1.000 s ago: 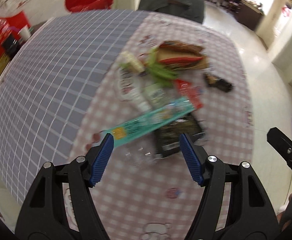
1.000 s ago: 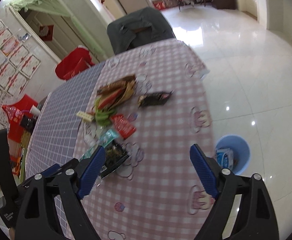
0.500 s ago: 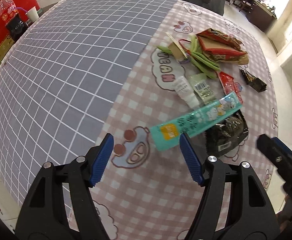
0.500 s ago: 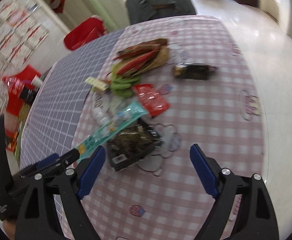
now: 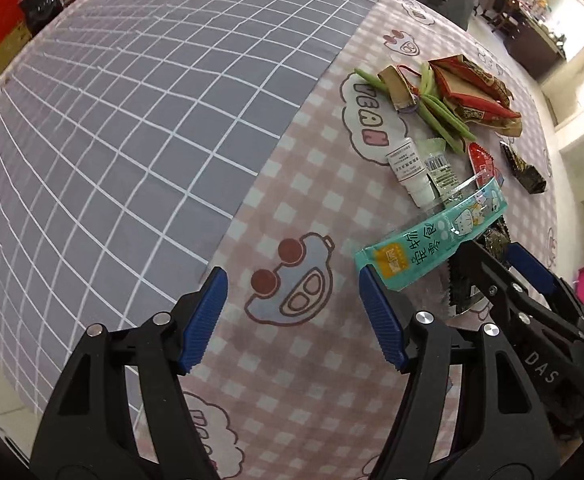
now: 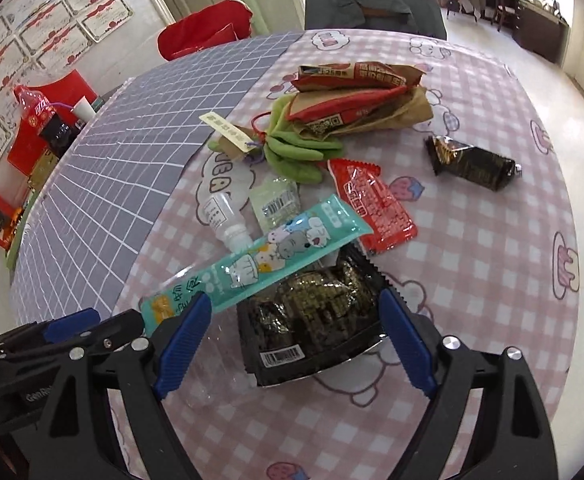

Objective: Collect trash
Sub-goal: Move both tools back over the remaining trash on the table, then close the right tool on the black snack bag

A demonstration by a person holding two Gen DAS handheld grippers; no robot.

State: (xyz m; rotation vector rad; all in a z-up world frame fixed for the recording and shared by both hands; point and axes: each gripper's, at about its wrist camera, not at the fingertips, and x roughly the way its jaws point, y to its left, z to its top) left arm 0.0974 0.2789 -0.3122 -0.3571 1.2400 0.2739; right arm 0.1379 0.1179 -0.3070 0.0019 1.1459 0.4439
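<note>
1. Lying aslant across the pink checked half of the table, the teal snack wrapper (image 6: 257,262) overlaps the black seaweed packet (image 6: 312,320); its yellow-marked end rests near the inner blue pad of the left gripper (image 5: 292,316).
2. Right gripper (image 6: 294,338): jaws spread wide, straddling the black seaweed packet, nothing gripped. Half a second ago the packet sat just ahead of the tips; now it lies between them.
3. Left gripper: jaws wide open, empty, hovering over the car cartoon (image 5: 292,280) printed on the cloth. The teal snack wrapper's end now lies by its right pad, nearer than before.
4. The right gripper shows much larger in the left wrist view than half a second ago, just beside the left one, its tips at the wrapper.
5. Beyond the wrapper: small white bottle (image 6: 225,220), clear green-printed sachet (image 6: 275,202), red sachet (image 6: 372,206), all close together.
6. Farther out: green pods (image 6: 292,148) tied with a paper tag, brown and red bags (image 6: 360,96) heaped on them.
7. A second black packet (image 6: 470,162) lies apart to the right.
8. Grey grid cloth (image 5: 131,120) covers the table's other half; grey chair (image 6: 372,4) stands beyond the far edge.
</note>
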